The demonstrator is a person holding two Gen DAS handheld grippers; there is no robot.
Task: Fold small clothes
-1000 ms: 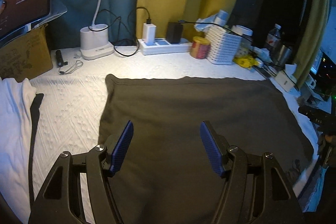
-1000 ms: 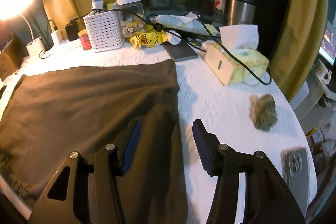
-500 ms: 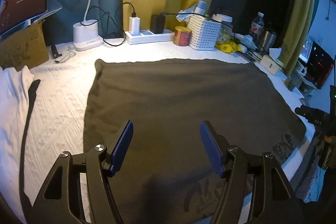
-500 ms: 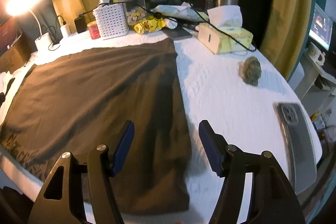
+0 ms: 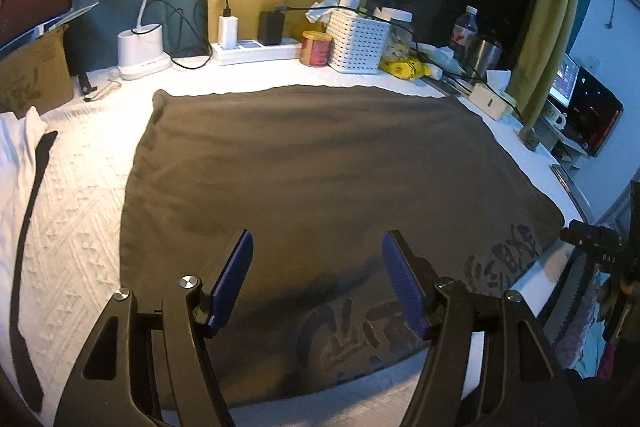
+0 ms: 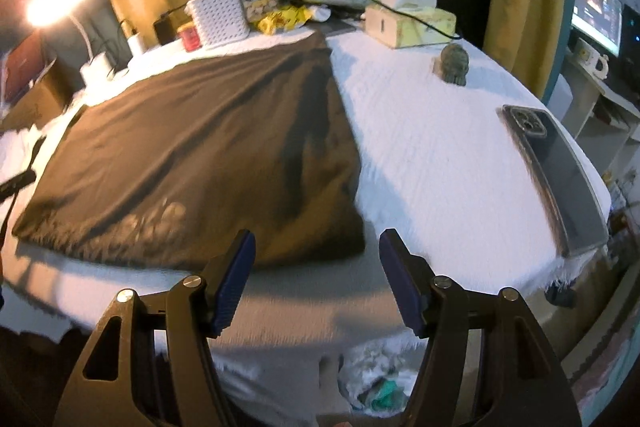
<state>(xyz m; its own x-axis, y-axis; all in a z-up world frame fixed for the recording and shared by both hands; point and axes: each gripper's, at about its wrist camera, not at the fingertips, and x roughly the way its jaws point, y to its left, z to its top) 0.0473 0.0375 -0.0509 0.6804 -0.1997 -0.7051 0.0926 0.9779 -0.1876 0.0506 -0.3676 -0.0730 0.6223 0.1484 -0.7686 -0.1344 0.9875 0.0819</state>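
White textured bedding (image 5: 76, 219) carries one dark brown garment (image 5: 320, 167) spread flat, lettering along its near edge. Both grippers tilt downward with jaws apart and empty: the left gripper (image 5: 316, 269) above the garment's near half, the right gripper (image 6: 316, 267) just off its near right corner. Bare cloth lies right of the garment up to one phone (image 6: 560, 171) by the edge.

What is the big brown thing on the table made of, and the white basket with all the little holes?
The brown garment looks like soft matte knit cloth, maybe cotton: it lies limp with gentle wrinkles and has a faded print near its front edge. The white basket looks like smooth moulded plastic, judging by its even rows of holes and stiff walls.
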